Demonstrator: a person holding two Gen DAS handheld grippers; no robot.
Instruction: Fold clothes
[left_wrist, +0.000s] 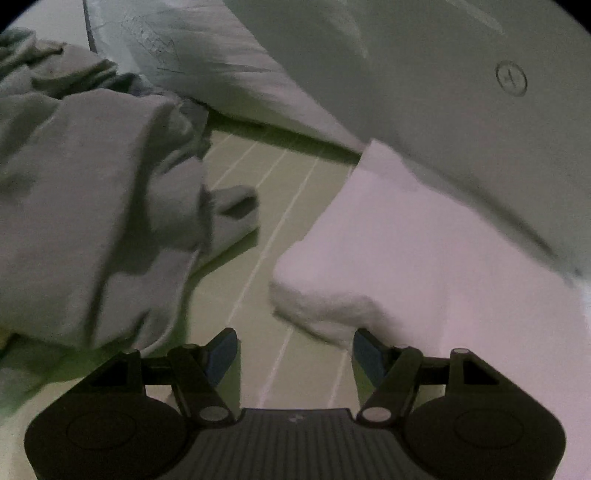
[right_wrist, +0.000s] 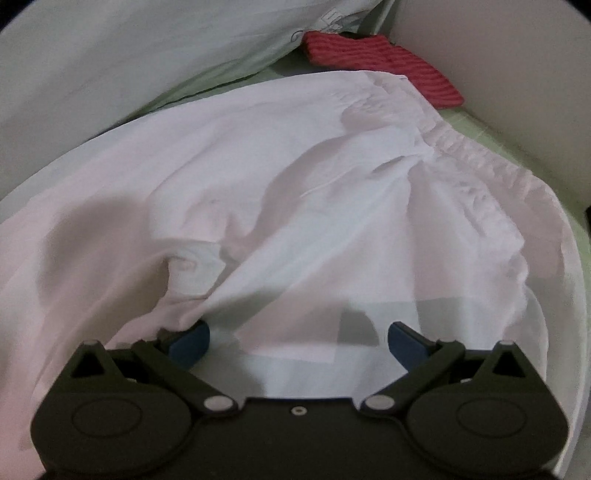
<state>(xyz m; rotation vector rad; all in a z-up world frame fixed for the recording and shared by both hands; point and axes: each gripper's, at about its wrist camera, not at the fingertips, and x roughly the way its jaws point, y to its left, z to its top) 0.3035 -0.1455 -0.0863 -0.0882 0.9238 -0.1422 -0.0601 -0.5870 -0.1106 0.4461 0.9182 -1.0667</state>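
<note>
Lying rumpled, white garment (right_wrist: 280, 177).

**Garments on the bed, either side of the jaws**

Ahead-left of the left gripper's (left_wrist: 294, 350) jaws lies a crumpled garment (left_wrist: 92, 206); ahead-right, a folded cloth corner (left_wrist: 388, 266); bare sheet (left_wrist: 269, 206) runs between them. A pillow (left_wrist: 221, 74) lies beyond. The right gripper's (right_wrist: 298, 343) jaws sit over a spread garment (right_wrist: 277, 177); its gathered waistband (right_wrist: 480, 158) lies far-right, a striped cloth (right_wrist: 373, 62) behind it.

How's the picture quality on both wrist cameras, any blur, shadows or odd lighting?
Left wrist view: dim, greenish cast, grainy, the grey clothes and white garment smeared by blur, fisheye corners black. Right wrist view: brighter, the white garment fairly sharp at its gathered waistband, with soft shadows near the right hand-held gripper.
</note>
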